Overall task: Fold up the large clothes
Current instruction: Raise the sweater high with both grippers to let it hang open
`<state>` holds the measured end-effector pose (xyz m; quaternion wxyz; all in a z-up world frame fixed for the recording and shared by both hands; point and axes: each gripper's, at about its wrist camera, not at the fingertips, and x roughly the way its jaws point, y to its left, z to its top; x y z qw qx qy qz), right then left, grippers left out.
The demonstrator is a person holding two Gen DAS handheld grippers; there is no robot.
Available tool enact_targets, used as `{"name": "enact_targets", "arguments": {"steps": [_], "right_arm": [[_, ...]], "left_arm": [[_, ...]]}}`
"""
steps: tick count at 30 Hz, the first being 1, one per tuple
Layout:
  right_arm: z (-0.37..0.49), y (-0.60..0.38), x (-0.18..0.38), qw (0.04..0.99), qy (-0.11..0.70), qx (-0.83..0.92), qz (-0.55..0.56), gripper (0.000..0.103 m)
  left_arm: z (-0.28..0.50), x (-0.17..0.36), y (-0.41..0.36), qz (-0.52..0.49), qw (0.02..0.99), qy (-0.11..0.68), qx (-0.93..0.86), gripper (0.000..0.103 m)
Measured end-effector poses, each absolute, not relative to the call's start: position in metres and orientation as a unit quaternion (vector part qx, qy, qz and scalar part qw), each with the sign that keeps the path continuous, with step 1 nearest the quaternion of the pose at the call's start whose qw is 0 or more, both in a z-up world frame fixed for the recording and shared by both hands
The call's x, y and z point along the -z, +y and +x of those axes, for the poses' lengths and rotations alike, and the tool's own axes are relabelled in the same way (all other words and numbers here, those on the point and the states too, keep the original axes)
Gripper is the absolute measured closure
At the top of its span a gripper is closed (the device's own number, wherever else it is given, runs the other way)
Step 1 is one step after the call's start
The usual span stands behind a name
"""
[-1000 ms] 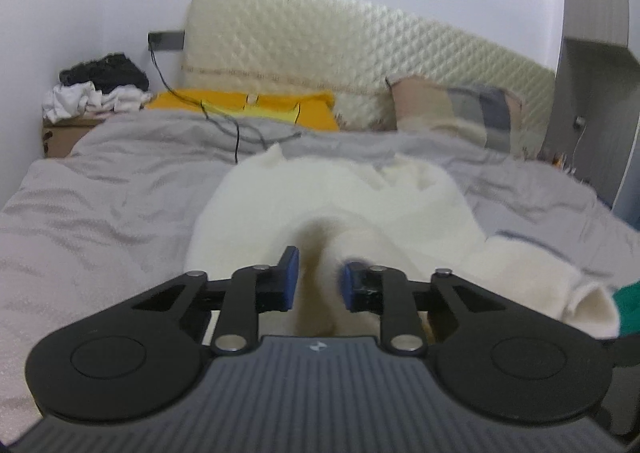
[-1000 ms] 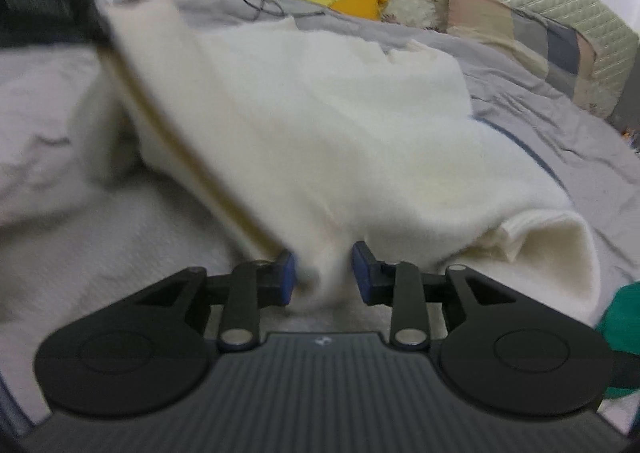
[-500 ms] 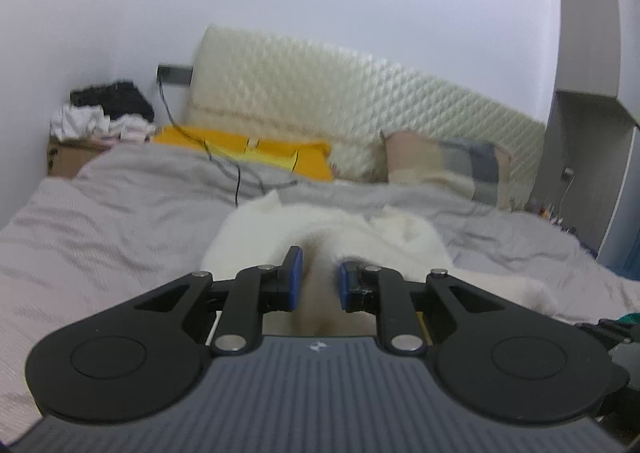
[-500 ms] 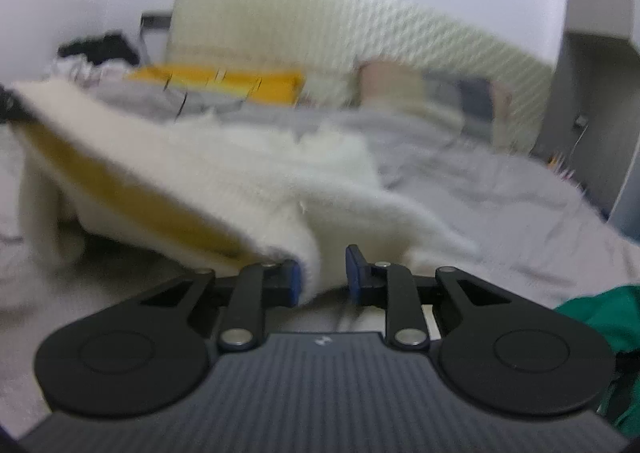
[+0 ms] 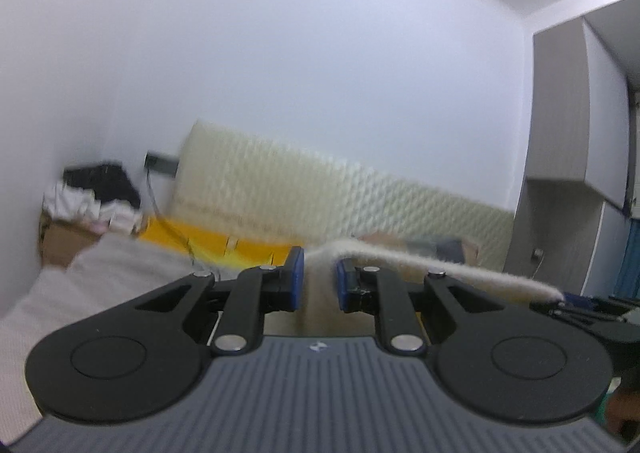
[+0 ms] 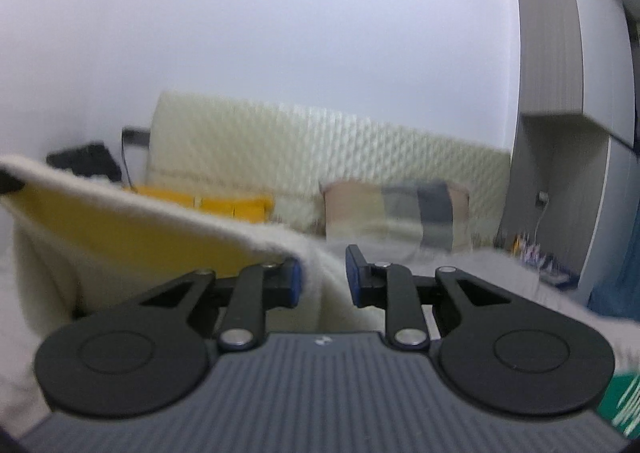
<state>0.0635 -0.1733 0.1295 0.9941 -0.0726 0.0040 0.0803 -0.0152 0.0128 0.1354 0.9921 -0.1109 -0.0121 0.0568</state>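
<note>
A large cream fleecy garment (image 5: 440,265) hangs lifted above the bed. Its top edge runs as a taut band across the left wrist view, from my left gripper (image 5: 319,281) to the right edge of the picture. The left gripper is shut on one corner of this edge, with cloth bunched between the blue pads. My right gripper (image 6: 323,281) is shut on the other corner. In the right wrist view the garment (image 6: 328,265) stretches away to the left and shows a yellow lining (image 6: 120,229). The hanging lower part is hidden below both grippers.
A bed with a grey cover (image 5: 100,273) lies below, with a quilted headboard (image 5: 320,197), a yellow pillow (image 5: 208,241) and a patterned pillow (image 6: 396,213). A box piled with clothes (image 5: 64,237) stands at the left. A grey wardrobe (image 5: 568,113) stands right. Green cloth (image 6: 624,401) lies lower right.
Both grippers have risen with the garment, which has come up off the bed. Its edge is now stretched between them. Both views have tilted up from the bed toward the wall.
</note>
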Motion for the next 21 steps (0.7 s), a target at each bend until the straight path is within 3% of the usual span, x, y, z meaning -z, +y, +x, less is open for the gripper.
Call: {"name": "enact_targets", "arguments": {"steps": [16, 21], "right_arm": [[0.009, -0.207, -0.376, 0.984, -0.144, -0.099, -0.039, 0.079], [0.007, -0.209, -0.432, 0.977, -0.179, -0.112, -0.038, 0.079]], "left_arm": [[-0.068, -0.412, -0.01, -0.053, 0.988, -0.148, -0.014, 0.083], [-0.074, -0.474, -0.009, -0.055, 0.985, -0.165, -0.005, 0.083]]}}
